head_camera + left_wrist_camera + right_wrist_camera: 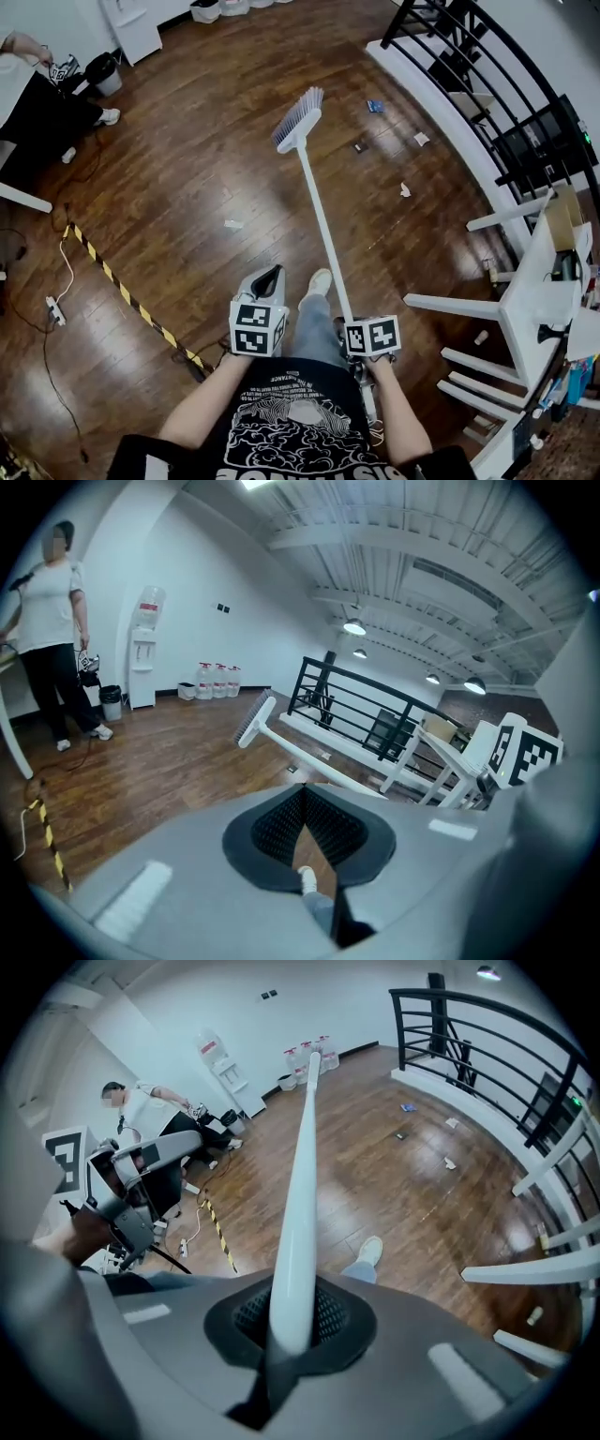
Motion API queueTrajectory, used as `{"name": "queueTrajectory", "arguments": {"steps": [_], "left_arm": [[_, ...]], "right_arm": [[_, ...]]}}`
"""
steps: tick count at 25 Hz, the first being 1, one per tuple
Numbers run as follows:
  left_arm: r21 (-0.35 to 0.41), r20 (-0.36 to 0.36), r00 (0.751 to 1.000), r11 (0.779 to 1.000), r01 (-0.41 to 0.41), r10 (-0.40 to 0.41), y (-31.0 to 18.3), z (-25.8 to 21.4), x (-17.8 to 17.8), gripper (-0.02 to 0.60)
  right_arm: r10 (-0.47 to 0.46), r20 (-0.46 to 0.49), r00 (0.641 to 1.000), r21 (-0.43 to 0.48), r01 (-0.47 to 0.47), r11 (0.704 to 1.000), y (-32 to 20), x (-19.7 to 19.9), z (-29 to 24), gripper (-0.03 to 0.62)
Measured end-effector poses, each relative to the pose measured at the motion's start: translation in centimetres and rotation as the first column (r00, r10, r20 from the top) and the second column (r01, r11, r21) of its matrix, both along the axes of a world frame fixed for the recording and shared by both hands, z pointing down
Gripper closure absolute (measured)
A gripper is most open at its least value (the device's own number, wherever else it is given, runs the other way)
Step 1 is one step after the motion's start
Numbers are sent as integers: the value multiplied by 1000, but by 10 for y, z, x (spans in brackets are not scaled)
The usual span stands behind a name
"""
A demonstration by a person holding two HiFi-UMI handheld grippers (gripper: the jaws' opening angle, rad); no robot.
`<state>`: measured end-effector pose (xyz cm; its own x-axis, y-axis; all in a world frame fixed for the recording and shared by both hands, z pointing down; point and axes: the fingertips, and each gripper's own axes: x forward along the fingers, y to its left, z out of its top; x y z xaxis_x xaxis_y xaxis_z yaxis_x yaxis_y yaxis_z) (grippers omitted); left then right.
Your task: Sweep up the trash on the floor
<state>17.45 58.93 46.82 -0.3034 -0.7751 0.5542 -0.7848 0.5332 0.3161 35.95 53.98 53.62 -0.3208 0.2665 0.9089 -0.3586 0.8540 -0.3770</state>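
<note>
right gripper [291, 1324] fingers clamped on broom [298, 120] handle | left gripper [305, 803] fingers together, empty | shirt [291, 427] print illegible

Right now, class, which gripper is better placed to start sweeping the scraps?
Right: the right gripper grips the broom handle, brush end toward the scraps; the left gripper is shut, holding nothing.

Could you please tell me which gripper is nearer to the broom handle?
Right. The right gripper is clamped on the broom handle. The left gripper hangs beside it to the left, apart from it and holding nothing.
</note>
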Motion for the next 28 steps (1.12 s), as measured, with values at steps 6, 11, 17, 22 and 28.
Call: {"name": "queueTrajectory", "arguments": {"steps": [6,11,17,22,28], "left_arm": [[-73,-57,993,993,97,-102,-15,35,-25,577],[-132,-88,974,971,198,-210,-40,56,-55,577],[-222,-94,935,922,316,-343,-48,76,-79,577],[-219,-90,900,890,399,-426,-48,69,-104,577],[-238,-93,885,873,426,-457,-31,79,-124,577]], "right_arm": [[-138,-95,986,-62,133,989,-35,-23,28,594],[-298,-181,937,-130,278,952,-75,-47,57,594],[-496,-250,832,-220,450,866,-95,-75,102,594],[-612,-286,737,-277,548,789,-89,-108,133,594],[-673,-331,661,-355,574,738,-64,-141,160,594]]}}
